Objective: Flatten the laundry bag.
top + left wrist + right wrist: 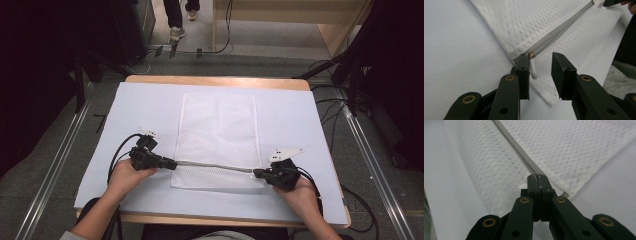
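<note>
Overhead, a white mesh bag (218,140) is lying flat at the table's (150,105) centre, its zipper (215,166) running from nine to three o'clock between both grippers. Along the left gripper (540,62), the jaws are standing apart, released; the white pull tab (533,71) is hanging loose against the left pad, likely let go once the slider reached its end. Along the right gripper (539,180), the jaws are clenching the bag's seam at twelve o'clock, probably anchoring the fabric taut.
</note>
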Demonstrator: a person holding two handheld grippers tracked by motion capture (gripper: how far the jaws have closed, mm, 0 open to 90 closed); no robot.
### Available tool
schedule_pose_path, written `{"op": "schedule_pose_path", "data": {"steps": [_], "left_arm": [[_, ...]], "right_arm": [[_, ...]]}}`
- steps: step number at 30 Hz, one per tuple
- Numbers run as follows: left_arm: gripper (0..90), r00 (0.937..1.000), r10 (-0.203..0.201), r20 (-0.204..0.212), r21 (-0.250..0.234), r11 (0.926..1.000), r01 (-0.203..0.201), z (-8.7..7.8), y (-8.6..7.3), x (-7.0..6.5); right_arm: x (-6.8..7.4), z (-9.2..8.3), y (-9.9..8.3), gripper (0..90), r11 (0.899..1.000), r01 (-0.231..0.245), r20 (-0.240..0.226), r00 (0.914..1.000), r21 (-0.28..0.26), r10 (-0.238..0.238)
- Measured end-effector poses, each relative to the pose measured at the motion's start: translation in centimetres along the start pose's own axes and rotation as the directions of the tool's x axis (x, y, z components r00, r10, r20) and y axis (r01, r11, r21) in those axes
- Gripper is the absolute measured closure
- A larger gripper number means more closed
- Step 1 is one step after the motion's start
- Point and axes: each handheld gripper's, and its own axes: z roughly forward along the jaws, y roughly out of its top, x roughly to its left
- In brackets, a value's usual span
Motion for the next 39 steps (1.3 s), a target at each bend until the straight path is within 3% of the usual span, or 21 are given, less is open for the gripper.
{"op": "schedule_pose_path", "data": {"steps": [5, 7, 13, 17, 23, 26, 32, 33, 36, 39], "left_arm": [[60.6, 0.9991, 0.042, -0.002, -0.063, 0.9971, -0.042, -0.2, 0.2, -0.2], [57.6, 0.9987, 0.050, -0.010, -0.070, 0.9963, -0.050, -0.3, 0.3, -0.2], [49.7, 0.9960, 0.070, -0.057, -0.121, 0.9897, -0.076, -0.6, 0.3, -0.1], [48.1, 0.9954, 0.069, -0.066, -0.146, 0.9862, -0.078, -0.9, 0.3, 0.0], [43.7, 0.9920, 0.071, -0.104, -0.186, 0.9784, -0.090, -1.5, 0.4, 0.3], [41.9, 0.9888, 0.072, -0.131, -0.213, 0.9721, -0.099, -2.0, 0.4, 0.6], [40.7, 0.9844, 0.056, -0.167, -0.236, 0.9671, -0.095, -2.8, 0.2, 1.2], [40.1, 0.9839, 0.051, -0.171, -0.239, 0.9668, -0.092, -2.9, 0.1, 1.3], [39.9, 0.9787, 0.041, -0.201, -0.232, 0.9688, -0.088, -3.2, -0.1, 1.8], [39.9, 0.9778, 0.036, -0.206, -0.234, 0.9685, -0.085, -3.4, -0.2, 2.1]], "right_arm": [[-0.1, 0.3, -0.7, 90.0, 0.998, 0.004, -0.007, 1.0000, 0.063, -0.003], [-0.2, 0.2, -0.8, 90.0, 0.998, -0.011, -0.015, 0.9998, 0.058, 0.012], [-0.4, -0.4, -0.4, 88.3, 0.999, -0.016, -0.005, 0.9999, -0.028, 0.016], [-0.5, -0.8, -0.3, 87.7, 0.998, -0.024, -0.002, 0.9997, -0.053, 0.024], [-1.9, -2.0, -0.4, 80.0, 0.986, -0.087, 0.011, 0.9960, -0.140, 0.089], [-2.4, -2.4, -0.5, 76.4, 0.982, -0.092, 0.023, 0.9950, -0.162, 0.097], [-3.3, -3.1, -0.9, 69.0, 0.975, -0.097, 0.056, 0.9923, -0.200, 0.110], [-4.0, -3.5, -1.2, 66.6, 0.970, -0.096, 0.073, 0.9907, -0.223, 0.115], [-4.6, -3.8, -1.4, 66.6, 0.966, -0.111, 0.088, 0.9870, -0.234, 0.135], [-4.9, -3.9, -1.5, 66.6, 0.964, -0.125, 0.093, 0.9843, -0.235, 0.150]]}}
